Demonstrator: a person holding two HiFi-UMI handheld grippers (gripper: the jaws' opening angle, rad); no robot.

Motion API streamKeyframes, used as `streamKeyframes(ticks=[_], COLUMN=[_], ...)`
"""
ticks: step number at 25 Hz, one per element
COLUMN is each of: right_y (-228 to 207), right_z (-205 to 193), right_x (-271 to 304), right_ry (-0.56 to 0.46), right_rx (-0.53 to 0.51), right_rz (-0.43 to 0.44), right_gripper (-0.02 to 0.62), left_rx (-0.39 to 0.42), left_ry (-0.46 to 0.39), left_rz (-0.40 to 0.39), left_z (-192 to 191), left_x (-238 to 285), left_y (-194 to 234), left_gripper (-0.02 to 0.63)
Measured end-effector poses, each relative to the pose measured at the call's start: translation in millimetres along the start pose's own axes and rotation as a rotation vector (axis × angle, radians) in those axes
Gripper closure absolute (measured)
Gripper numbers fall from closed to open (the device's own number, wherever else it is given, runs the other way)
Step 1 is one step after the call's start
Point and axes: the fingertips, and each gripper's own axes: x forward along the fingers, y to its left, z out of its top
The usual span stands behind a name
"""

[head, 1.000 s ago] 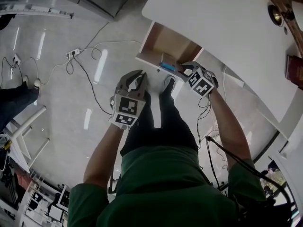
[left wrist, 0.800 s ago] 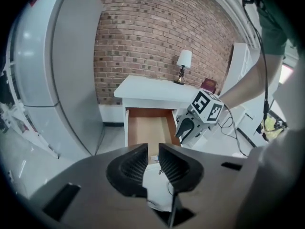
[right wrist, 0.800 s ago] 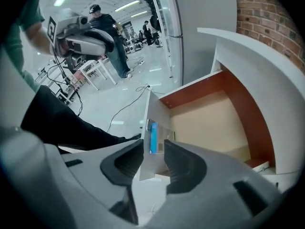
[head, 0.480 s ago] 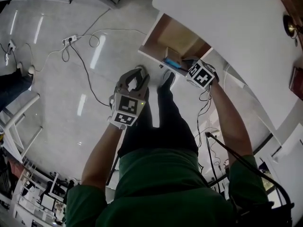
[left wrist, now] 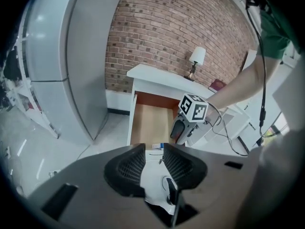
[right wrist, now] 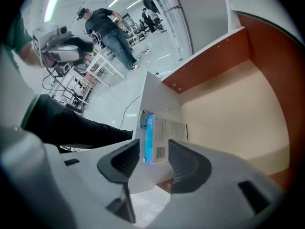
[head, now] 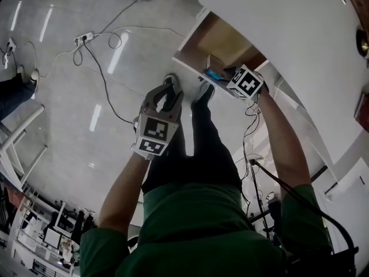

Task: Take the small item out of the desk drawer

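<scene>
The desk drawer (head: 190, 63) is pulled out, with its pale wooden floor (right wrist: 228, 109) bare. A small white box with a blue edge (right wrist: 159, 137) lies against the drawer's white front wall and shows in the head view as a blue-white box (head: 212, 74). My right gripper (right wrist: 155, 163) reaches down into the drawer. Its jaws have just been opening and stand on either side of the box without pressing it. My left gripper (head: 169, 86) hangs open and empty in front of the drawer, above the floor. From the left gripper view, the right gripper's marker cube (left wrist: 193, 108) is over the drawer.
The white desk top (head: 288, 27) carries a lamp (left wrist: 196, 61) and a red book (left wrist: 217, 85). A power strip and cables (head: 83, 37) lie on the floor. The holder's legs and shoes (head: 202, 91) stand below the drawer. A tall grey cabinet (left wrist: 71, 56) is at the left, and a person (right wrist: 112, 27) stands far off.
My right gripper has sunk into the drawer, closer to the box, and its jaws look wider. My left gripper has dropped a little and stayed in front of the drawer.
</scene>
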Motion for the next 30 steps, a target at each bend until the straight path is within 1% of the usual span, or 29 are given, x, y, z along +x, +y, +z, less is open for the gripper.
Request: streamKeyframes(ticks=[4, 13, 19, 22, 30], right_y=[-2, -3, -7, -10, -17], right_z=[-1, -5, -7, -4, 8], right_x=[10, 23, 29, 26, 6], right_ry=[0.025, 0.098, 0.125, 0.099, 0.019], right_rx=[0.011, -0.001, -0.003, 0.002, -0.051], right_rz=[0.038, 0.11, 0.108, 0.046, -0.209], right_gripper=[0.39, 0.38, 0.38, 0.387, 0.41], left_rx=[-0.019, -0.08, -0.108, -0.112, -0.094], left_ry=[-0.002, -0.032, -0.035, -0.036, -0.063], left_rz=[0.002, 0.037, 0.035, 0.037, 0.034], left_z=[-4, -9, -18, -20, -3], left_x=[1, -5, -8, -11, -11], left_y=[3, 16, 13, 11, 11], left_gripper=[0.495, 0.497, 0.497, 0.499, 0.503])
